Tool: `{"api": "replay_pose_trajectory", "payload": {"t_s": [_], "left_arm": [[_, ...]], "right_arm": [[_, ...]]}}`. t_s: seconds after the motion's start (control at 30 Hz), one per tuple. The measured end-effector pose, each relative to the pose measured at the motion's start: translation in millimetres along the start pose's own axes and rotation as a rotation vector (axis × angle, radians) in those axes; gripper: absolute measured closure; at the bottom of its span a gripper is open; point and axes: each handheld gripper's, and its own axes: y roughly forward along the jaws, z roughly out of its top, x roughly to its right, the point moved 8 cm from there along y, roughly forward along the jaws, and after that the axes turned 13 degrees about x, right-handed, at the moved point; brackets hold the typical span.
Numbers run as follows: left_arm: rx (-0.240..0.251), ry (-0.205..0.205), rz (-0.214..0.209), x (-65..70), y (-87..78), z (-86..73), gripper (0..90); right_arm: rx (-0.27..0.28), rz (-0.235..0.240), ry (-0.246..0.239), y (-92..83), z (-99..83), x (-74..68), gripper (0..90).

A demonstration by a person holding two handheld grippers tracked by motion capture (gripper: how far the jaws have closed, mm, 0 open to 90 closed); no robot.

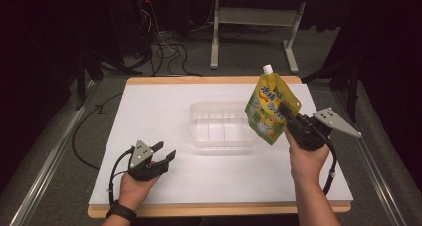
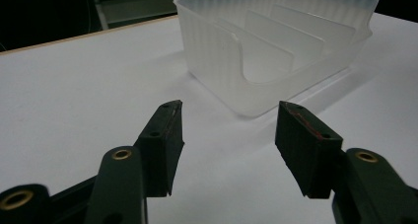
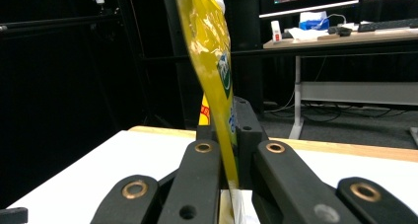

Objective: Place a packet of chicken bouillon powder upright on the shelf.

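Note:
A yellow-green spouted pouch (image 1: 268, 106) with a white cap hangs in the air just right of a clear plastic bin (image 1: 222, 124). My right gripper (image 1: 287, 117) is shut on the pouch's side edge; in the right gripper view the yellow pouch (image 3: 209, 61) rises edge-on between the jaws of that gripper (image 3: 227, 135). My left gripper (image 1: 165, 152) rests low over the white board at the front left, open and holding nothing. In the left gripper view its jaws (image 2: 227, 130) point at the ribbed, divided bin (image 2: 276, 46) a short way ahead.
The white board (image 1: 149, 116) lies on a wooden tabletop with its edge showing at front and back. Grey carpet, cables (image 1: 164, 47) and a white desk frame (image 1: 251, 32) lie beyond. A cluttered desk (image 3: 345, 34) stands in the background of the right gripper view.

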Motion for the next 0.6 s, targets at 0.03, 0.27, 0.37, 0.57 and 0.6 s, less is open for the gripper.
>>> {"api": "replay_pose_trajectory", "payload": {"t_s": [0.03, 0.27, 0.37, 0.57, 0.6], "left_arm": [[0.000, 0.001, -0.001, 0.2, 0.1, 0.0, 44.2], [0.007, 0.000, -0.003, -0.3, -1.1, 1.1, 44.2], [0.009, -0.004, -0.004, -0.8, -1.9, 1.7, 44.0], [0.017, -0.007, -0.011, -1.0, -3.4, 3.2, 43.9], [0.017, -0.007, -0.013, -0.7, -3.7, 3.3, 43.9]], "right_arm": [[0.001, 0.000, 0.002, 2.4, -1.0, -1.3, 90.0], [-0.006, -0.017, -0.016, 19.5, -10.0, -4.7, 90.0], [-0.011, -0.033, -0.013, 27.8, -15.2, -3.6, 90.0], [-0.032, -0.072, -0.022, 44.4, -27.0, -0.1, 90.0], [-0.035, -0.077, -0.026, 47.0, -28.8, 0.8, 90.0]]}}
